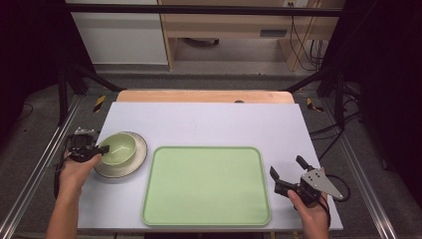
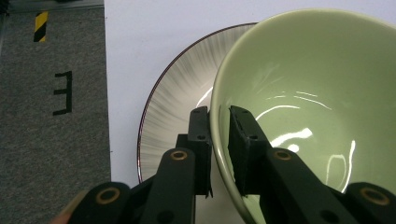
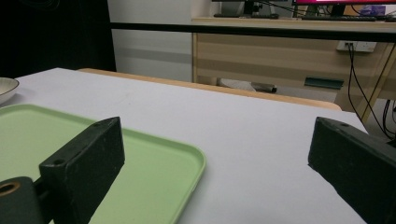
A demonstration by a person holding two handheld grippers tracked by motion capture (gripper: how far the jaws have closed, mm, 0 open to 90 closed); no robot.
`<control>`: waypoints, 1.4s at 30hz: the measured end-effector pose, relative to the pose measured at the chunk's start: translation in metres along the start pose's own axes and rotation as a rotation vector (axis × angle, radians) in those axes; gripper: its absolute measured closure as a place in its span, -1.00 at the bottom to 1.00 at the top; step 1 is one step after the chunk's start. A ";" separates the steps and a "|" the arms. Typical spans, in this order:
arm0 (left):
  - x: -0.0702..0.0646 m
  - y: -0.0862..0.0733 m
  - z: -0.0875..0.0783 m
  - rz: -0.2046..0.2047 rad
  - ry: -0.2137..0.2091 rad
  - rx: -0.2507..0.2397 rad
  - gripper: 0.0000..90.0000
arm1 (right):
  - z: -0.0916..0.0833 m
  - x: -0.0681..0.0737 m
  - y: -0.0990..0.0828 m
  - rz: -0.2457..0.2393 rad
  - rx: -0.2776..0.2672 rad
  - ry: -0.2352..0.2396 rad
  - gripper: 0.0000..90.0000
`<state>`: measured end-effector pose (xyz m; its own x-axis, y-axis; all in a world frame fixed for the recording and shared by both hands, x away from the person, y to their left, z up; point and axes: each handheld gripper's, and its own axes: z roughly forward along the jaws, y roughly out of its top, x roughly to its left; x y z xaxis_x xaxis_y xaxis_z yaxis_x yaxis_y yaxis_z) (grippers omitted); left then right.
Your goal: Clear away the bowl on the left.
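On the left side of the bench (image 1: 209,119), the left claw (image 2: 219,116) has its jaws straddling the near rim of the bowl (image 1: 118,148), one jaw inside and one outside, pretty much clamped on the wall. The bowl sits on a plate (image 1: 139,158), just beside the tray (image 1: 206,185).

So I'd say the step in hand is the grab on the bowl, probably to move it over to the tray. Next move would need a firm pinch and a straight lift so the plate doesn't get dragged along, since that glazed rim looks slippery.

The right claw (image 1: 287,167) is held off the tray's right edge with its jaws wide apart, nothing between them.

View-wise: the left gripper view gives you the actual jaw-on-rim contact and the plate's ribbed pattern, which the high view can't resolve. The high view gives the layout, and the right gripper view catches the tray's corner and a sliver of plate.
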<state>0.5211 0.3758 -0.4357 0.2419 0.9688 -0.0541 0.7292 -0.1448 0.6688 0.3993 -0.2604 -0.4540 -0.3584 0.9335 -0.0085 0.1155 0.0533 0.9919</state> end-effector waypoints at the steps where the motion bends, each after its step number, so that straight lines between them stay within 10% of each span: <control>1: 0.000 0.000 0.000 0.000 0.000 0.000 0.76 | 0.000 0.000 0.000 0.000 0.000 0.000 -0.91; 42: 0.007 -0.001 -0.007 -0.098 -0.091 -0.056 0.84 | 0.001 0.000 -0.002 -0.005 0.015 0.009 -0.91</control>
<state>0.5176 0.3836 -0.4317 0.2306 0.9551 -0.1863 0.7160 -0.0369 0.6971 0.4002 -0.2600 -0.4559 -0.3674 0.9300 -0.0125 0.1278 0.0638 0.9898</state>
